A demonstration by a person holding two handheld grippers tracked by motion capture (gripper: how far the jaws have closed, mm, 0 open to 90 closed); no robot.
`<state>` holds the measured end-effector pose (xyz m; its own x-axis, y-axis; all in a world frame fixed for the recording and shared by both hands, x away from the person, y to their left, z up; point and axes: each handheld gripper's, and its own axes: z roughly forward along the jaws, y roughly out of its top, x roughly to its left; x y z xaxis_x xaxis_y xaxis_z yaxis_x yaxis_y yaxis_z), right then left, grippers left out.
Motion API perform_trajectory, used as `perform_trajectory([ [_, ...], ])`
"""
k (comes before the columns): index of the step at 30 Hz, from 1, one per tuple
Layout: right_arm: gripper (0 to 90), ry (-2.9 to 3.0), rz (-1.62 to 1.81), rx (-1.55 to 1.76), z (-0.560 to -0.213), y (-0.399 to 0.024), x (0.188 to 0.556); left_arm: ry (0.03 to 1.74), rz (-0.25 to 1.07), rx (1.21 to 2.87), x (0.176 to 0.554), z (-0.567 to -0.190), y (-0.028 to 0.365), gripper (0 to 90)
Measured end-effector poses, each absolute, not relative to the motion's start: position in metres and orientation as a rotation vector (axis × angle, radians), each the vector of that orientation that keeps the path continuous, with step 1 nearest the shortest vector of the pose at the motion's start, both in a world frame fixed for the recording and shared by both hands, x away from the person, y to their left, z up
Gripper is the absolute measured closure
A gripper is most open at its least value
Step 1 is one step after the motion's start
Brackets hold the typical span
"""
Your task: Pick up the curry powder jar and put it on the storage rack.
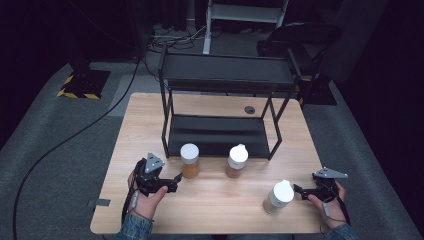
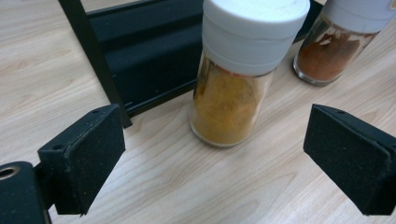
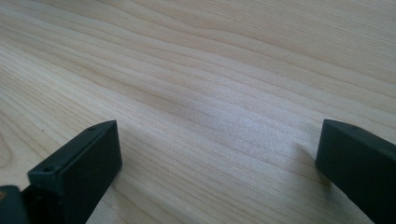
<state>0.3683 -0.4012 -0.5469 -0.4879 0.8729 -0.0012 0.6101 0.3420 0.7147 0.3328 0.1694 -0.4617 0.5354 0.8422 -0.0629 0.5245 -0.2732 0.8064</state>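
Observation:
Three glass spice jars with white lids stand on the wooden table (image 1: 215, 205). A jar of yellow-orange powder (image 1: 189, 161) (image 2: 236, 88) stands upright just ahead of my left gripper (image 1: 176, 179) (image 2: 217, 156), which is open and apart from it. A jar of red-brown powder (image 1: 236, 161) (image 2: 334, 51) stands to its right. A jar of pale powder (image 1: 278, 197) stands near the front right, just left of my right gripper (image 1: 299, 190) (image 3: 217, 158). That gripper is open with bare wood between its jaws.
A black two-tier metal rack (image 1: 220, 135) stands behind the two back jars; its front leg (image 2: 95, 60) is just left of the yellow jar. A small round grommet (image 1: 249, 109) sits in the tabletop behind the rack. A dark chair and cables lie beyond the table.

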Motion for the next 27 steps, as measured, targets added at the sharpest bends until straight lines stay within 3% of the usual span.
perform_trajectory([
  [27,0.3,2.227,0.936,1.306,-0.547,-0.401,0.368,1.036,0.494,1.911,0.355,-0.455,0.147,5.0],
])
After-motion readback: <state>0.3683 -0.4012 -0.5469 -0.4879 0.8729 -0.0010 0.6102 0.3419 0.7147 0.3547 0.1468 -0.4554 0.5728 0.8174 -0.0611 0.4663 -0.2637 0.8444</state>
